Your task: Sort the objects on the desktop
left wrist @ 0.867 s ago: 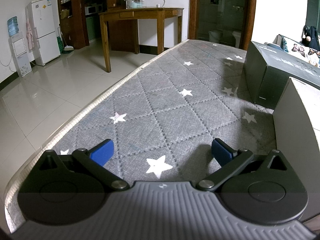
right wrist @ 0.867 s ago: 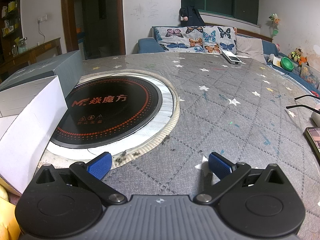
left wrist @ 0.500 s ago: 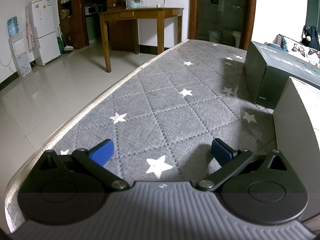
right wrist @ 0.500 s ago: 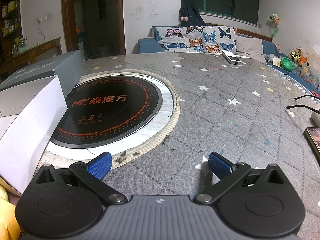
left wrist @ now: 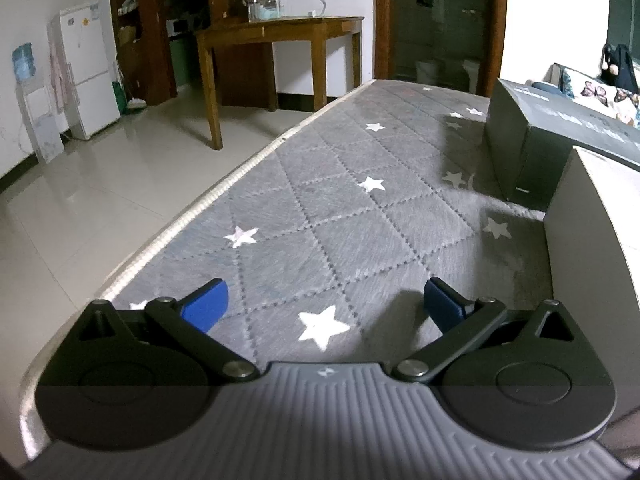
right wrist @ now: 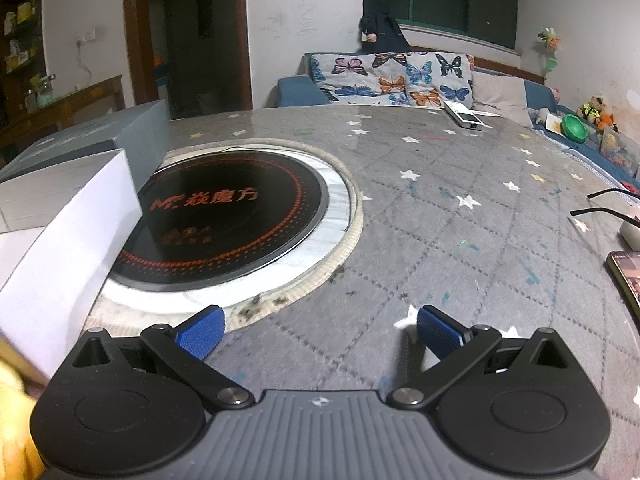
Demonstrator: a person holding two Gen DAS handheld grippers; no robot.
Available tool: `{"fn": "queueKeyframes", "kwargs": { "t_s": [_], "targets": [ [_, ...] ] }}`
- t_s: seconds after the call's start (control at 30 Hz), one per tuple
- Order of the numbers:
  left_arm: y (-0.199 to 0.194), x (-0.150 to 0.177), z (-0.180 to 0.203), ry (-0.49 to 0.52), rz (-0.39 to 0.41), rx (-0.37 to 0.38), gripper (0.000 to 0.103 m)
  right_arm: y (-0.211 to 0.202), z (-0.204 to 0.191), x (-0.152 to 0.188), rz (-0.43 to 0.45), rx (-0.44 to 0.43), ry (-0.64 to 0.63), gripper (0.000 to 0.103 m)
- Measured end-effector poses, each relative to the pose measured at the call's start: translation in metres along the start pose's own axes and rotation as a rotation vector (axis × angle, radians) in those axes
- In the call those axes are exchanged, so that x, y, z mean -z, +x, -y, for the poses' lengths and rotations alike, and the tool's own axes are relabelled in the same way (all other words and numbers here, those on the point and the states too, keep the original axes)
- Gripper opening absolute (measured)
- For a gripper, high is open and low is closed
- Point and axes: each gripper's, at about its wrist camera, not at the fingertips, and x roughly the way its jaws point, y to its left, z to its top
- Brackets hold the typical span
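My left gripper (left wrist: 325, 306) is open and empty, low over the grey star-patterned table cover (left wrist: 340, 208). A dark grey box (left wrist: 560, 140) and a white box (left wrist: 592, 240) stand to its right. My right gripper (right wrist: 318, 334) is open and empty, just in front of the round black induction plate (right wrist: 228, 216) set into the table. The white box (right wrist: 68, 216) and the grey box (right wrist: 112, 136) stand at its left. A phone (right wrist: 628, 280) lies at the right edge. A yellow object (right wrist: 12, 420) shows at the bottom left corner.
The table's left edge (left wrist: 192, 216) drops to a tiled floor. A black cable (right wrist: 600, 204) and a white item (right wrist: 632, 232) lie at the right. A white device (right wrist: 464, 114) lies at the far side, by a sofa with butterfly cushions (right wrist: 400, 76).
Both grippers stay open and empty. The views have shifted very slightly, with a little motion blur now.
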Motion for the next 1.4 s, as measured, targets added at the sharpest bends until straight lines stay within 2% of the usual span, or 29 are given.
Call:
{"fn": "queueKeyframes", "kwargs": {
  "t_s": [0.23, 0.53, 0.63, 0.8, 0.97, 1.07, 1.27, 1.37, 1.4],
  "targets": [
    [-0.028, 0.009, -0.006, 0.041, 0.01, 0.029, 0.103, -0.016, 0.0, 0.004, -0.036, -0.051, -0.011, 0.103],
    [-0.076, 0.013, -0.009, 0.09, 0.004, 0.121, 0.103, -0.048, -0.009, 0.006, -0.063, -0.172, -0.072, 0.103],
    [-0.093, 0.01, -0.007, 0.094, -0.008, 0.194, 0.103, -0.061, -0.013, 0.006, -0.062, -0.216, -0.1, 0.103],
    [-0.129, 0.009, 0.014, 0.195, 0.02, 0.332, 0.103, -0.083, -0.025, 0.005, -0.066, -0.323, -0.144, 0.103],
    [-0.157, 0.009, 0.042, 0.262, 0.02, 0.526, 0.103, -0.103, -0.037, 0.006, -0.07, -0.418, -0.178, 0.103],
    [-0.166, 0.011, 0.062, 0.302, 0.022, 0.61, 0.103, -0.111, -0.047, 0.011, -0.078, -0.457, -0.196, 0.103],
    [-0.178, 0.018, 0.099, 0.395, -0.006, 0.736, 0.103, -0.115, -0.069, 0.023, -0.105, -0.514, -0.246, 0.103],
    [-0.186, 0.023, 0.115, 0.449, 0.001, 0.801, 0.103, -0.11, -0.076, 0.03, -0.128, -0.506, -0.281, 0.101],
    [-0.19, 0.024, 0.121, 0.468, 0.008, 0.823, 0.103, -0.109, -0.078, 0.032, -0.134, -0.504, -0.288, 0.098]
  ]
}}
